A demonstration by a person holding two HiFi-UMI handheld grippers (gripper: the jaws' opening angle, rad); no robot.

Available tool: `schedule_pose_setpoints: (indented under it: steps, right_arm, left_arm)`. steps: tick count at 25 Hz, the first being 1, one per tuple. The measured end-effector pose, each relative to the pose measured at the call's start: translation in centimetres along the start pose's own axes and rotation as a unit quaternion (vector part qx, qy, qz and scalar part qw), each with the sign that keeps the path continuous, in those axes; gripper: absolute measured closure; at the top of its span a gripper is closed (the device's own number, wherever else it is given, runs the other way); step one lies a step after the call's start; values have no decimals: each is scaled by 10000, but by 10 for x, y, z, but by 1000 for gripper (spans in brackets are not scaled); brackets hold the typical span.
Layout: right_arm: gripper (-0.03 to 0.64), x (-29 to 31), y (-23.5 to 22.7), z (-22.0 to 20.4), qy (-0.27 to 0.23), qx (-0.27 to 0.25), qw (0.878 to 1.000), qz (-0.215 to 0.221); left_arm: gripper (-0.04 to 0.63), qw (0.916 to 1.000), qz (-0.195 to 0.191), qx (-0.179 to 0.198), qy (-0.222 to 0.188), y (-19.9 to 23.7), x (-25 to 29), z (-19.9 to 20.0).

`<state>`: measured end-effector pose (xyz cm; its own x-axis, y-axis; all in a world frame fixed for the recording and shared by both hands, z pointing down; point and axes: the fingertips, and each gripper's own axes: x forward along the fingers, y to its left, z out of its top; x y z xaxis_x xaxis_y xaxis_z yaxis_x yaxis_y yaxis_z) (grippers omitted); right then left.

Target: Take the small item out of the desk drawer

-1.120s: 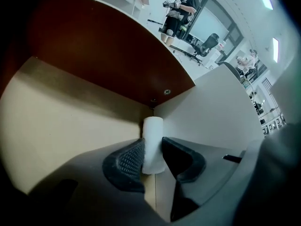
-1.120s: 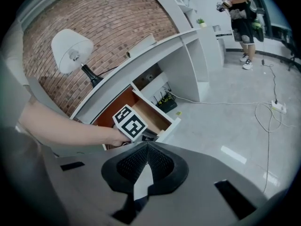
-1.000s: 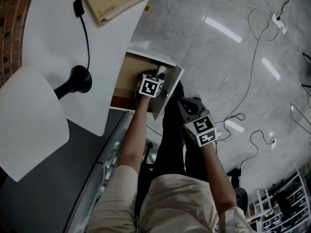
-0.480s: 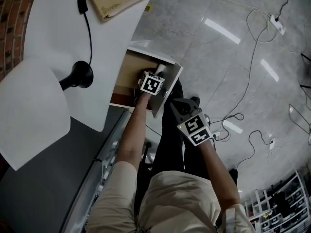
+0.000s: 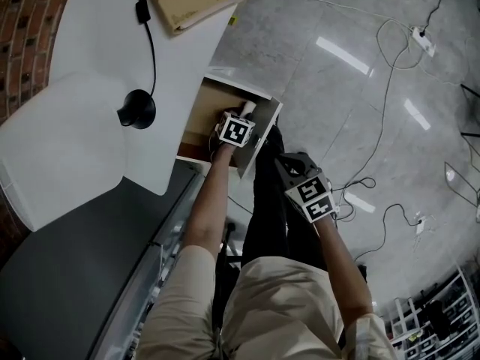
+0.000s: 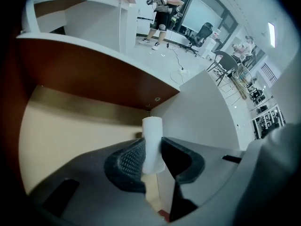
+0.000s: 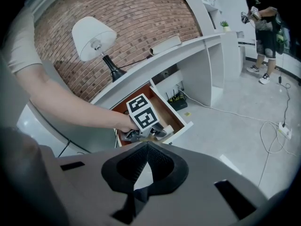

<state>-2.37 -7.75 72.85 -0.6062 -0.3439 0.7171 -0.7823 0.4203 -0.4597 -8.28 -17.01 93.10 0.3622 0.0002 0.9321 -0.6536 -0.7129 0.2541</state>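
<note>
White cylinder | head view: over open drawer, at left gripper tip; right gripper outside drawer front | left gripper view: jaws have just been closing, pinch cylinder, its end past tips toward drawer's back corner | right gripper view: jaws pressed together, empty, facing drawer

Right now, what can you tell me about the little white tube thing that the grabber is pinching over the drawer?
It is a small white cylinder, smooth and matte, maybe plastic or paper, with no print showing. The left gripper pinches its lower half with one of the fingers on each side, and they have just been closing onto it. It stands along the fingers, its flat top poking out past them. Nothing else touches it. It hangs above the tan floor of the open drawer.
</note>
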Motion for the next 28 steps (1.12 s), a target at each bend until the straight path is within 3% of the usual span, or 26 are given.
schedule_pose_setpoints:
  steps: [8,14,19,23,28]
  right_arm:
    - [592,-19,23,-3,73,-291,9994,155]
    - [592,-38,36,-13,63,-394,9992,17]
    - [592,-54,39,-9,-55,-336,9993,-129]
    - [592,-57,42,3,-183,-406,9989,-110]
    - [592,-68,43,11,-168,-855,9960,-222]
  left_arm:
    - [477,9987,224,-117,-433,-4,-40,17]
    - [477,9982,121,-277,-517,-27,-65,15]
    - [477,9970,281,-299,-663,-36,-88,17]
    - [477,9934,382,-636,-880,-39,-108,13]
    - [477,9887,494,-814,-1158,-49,-136,14]
